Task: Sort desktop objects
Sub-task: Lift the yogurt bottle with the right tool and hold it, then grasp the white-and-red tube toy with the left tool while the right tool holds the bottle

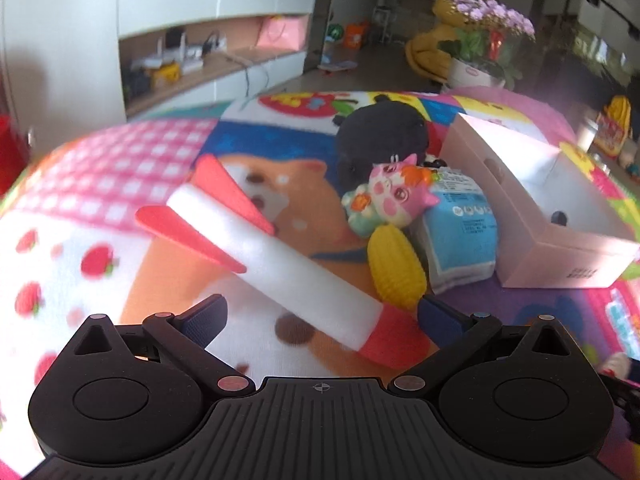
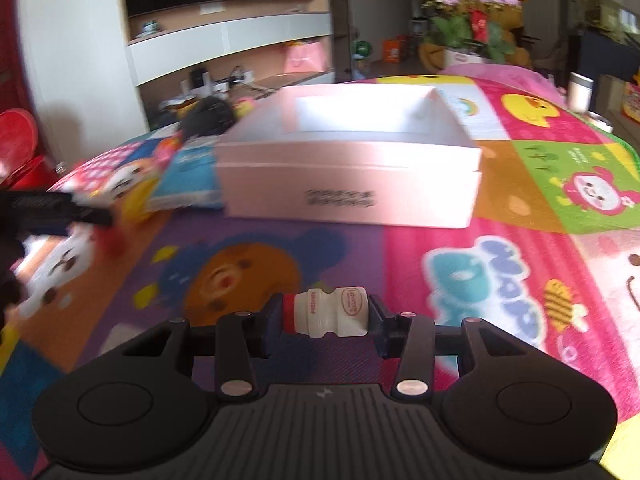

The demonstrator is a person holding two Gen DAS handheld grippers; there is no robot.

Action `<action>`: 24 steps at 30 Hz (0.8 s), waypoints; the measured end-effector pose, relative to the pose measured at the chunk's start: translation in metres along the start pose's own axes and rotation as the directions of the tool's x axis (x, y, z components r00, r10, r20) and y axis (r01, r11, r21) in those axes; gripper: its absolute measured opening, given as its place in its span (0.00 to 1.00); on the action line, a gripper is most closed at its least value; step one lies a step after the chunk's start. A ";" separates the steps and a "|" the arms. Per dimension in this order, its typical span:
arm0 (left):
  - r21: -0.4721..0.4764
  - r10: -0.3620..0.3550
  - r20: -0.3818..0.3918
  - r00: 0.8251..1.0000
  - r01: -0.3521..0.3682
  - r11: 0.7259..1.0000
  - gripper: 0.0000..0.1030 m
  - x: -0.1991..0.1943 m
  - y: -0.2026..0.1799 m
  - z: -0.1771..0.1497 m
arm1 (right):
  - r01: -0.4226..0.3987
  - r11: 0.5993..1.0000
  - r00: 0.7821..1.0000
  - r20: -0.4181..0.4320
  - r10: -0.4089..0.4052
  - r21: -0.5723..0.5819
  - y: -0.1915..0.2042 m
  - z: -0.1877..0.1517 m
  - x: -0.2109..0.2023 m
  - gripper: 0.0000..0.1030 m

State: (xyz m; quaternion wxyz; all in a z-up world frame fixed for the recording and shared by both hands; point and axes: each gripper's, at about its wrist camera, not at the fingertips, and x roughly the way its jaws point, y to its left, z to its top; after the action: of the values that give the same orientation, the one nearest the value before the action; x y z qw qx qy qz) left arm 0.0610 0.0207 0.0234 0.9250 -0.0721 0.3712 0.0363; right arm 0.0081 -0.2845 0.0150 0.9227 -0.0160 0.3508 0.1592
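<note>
Daylit room, fairly bright; glare washes out the pink box [image 2: 348, 172]. Motion blur smears the mat's left edge in the right wrist view. Fisheye bending curves both frames' borders; corners vignette dark.

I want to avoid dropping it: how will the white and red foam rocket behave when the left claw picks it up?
The foam rocket looks like soft foam, so probably very light and squashy under the pads. Its round body may roll if pushed. The left claw stands open near its red nose, so, gripped there, the long finned end may droop or swing.
</note>
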 end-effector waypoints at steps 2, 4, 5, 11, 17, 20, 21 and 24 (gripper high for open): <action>0.000 0.001 -0.009 1.000 -0.001 1.000 1.00 0.006 -0.002 0.003 | -0.020 1.000 1.000 0.005 0.020 -0.021 0.010 -0.003 -0.004 0.42; -0.024 -0.021 -0.023 1.000 0.020 1.000 1.00 0.010 -0.002 0.009 | -0.030 0.999 0.999 0.016 0.030 -0.039 0.017 -0.003 -0.004 0.42; -0.037 -0.035 -0.022 0.999 0.035 0.999 1.00 0.011 -0.003 0.012 | -0.021 0.999 0.999 0.024 0.022 -0.042 0.019 -0.002 -0.004 0.42; -0.020 0.000 -0.017 1.000 0.000 1.000 1.00 0.025 -0.011 0.023 | 0.108 0.993 0.992 0.069 -0.105 -0.039 0.017 0.003 0.002 0.42; 0.035 0.000 -0.025 1.000 0.001 0.999 1.00 0.020 -0.006 0.012 | 0.173 0.985 0.980 0.096 -0.174 0.021 -0.007 0.007 -0.002 0.58; 0.092 -0.014 -0.039 0.999 0.018 0.996 1.00 0.014 -0.001 0.001 | 0.218 0.974 0.968 0.113 -0.224 0.066 -0.021 0.009 -0.005 0.65; 0.116 -0.017 -0.043 0.999 0.022 0.993 1.00 0.012 0.001 -0.003 | 0.238 0.968 0.962 0.116 -0.246 0.076 -0.027 0.010 -0.005 0.68; 0.162 -0.039 -0.036 0.999 0.044 0.986 1.00 0.001 0.007 -0.010 | 0.315 0.945 0.939 0.115 -0.324 0.090 -0.042 0.012 -0.003 0.70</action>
State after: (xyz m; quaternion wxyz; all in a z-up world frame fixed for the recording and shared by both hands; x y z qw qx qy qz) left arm 0.0539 0.0264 0.0143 0.9222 -0.0048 0.3863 -0.0145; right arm 0.0270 -0.3234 0.0226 0.9569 -0.0303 0.2888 -0.0044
